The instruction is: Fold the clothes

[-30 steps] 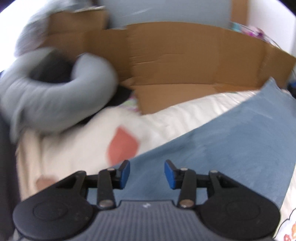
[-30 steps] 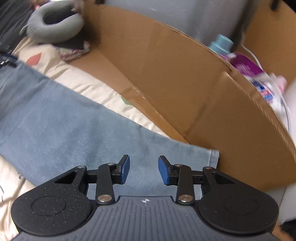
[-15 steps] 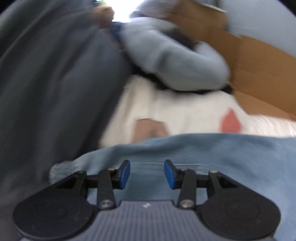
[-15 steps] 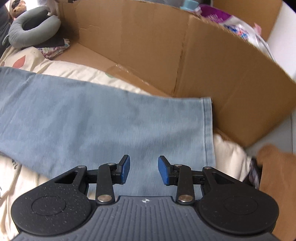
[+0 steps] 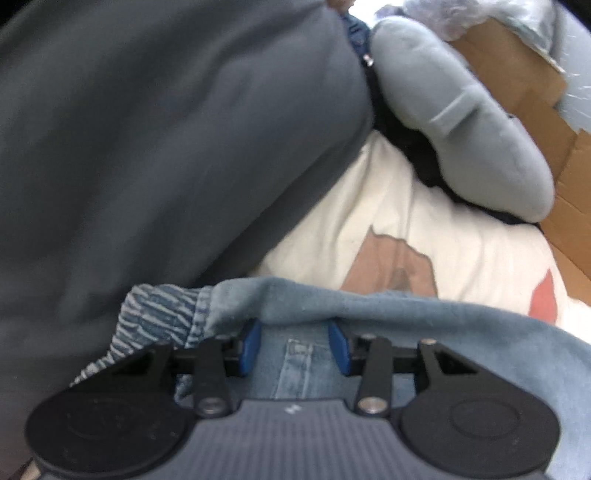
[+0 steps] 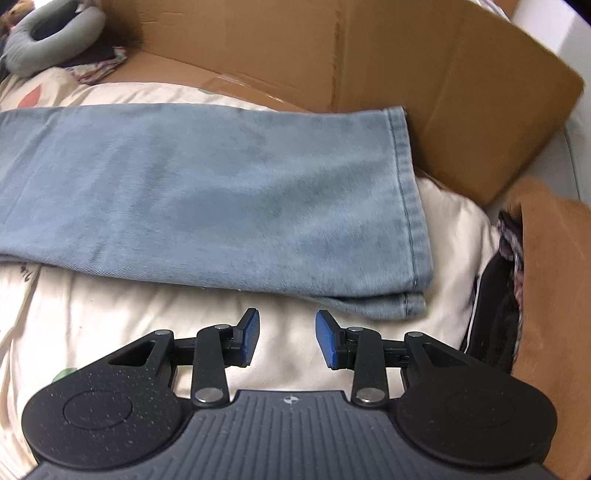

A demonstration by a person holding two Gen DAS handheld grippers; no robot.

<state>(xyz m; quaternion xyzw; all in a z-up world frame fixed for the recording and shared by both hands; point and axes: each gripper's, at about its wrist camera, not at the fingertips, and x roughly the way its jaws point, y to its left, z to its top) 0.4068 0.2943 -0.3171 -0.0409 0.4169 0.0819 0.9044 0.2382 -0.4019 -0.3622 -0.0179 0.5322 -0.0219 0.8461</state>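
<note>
While both claws stood open, unloaded: left gripper (image 5: 294,341) at light-blue denim jeans (image 6: 207,192) waistband, right gripper (image 6: 286,341) short of hem; risked one-layer pinch, skewed fold

Cream patterned bedsheet (image 6: 110,314) covers bed. Cardboard sheet (image 6: 424,66) propped along far edge. Grey neck pillow (image 5: 461,122) at corner, bright daylight behind. Pale wall (image 6: 546,22) beyond cardboard.

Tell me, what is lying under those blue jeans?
The jeans lie on a cream bedsheet printed with coloured shapes. It shows along their edges; whatever sits beneath their middle is covered. Cardboard stands behind them.
</note>
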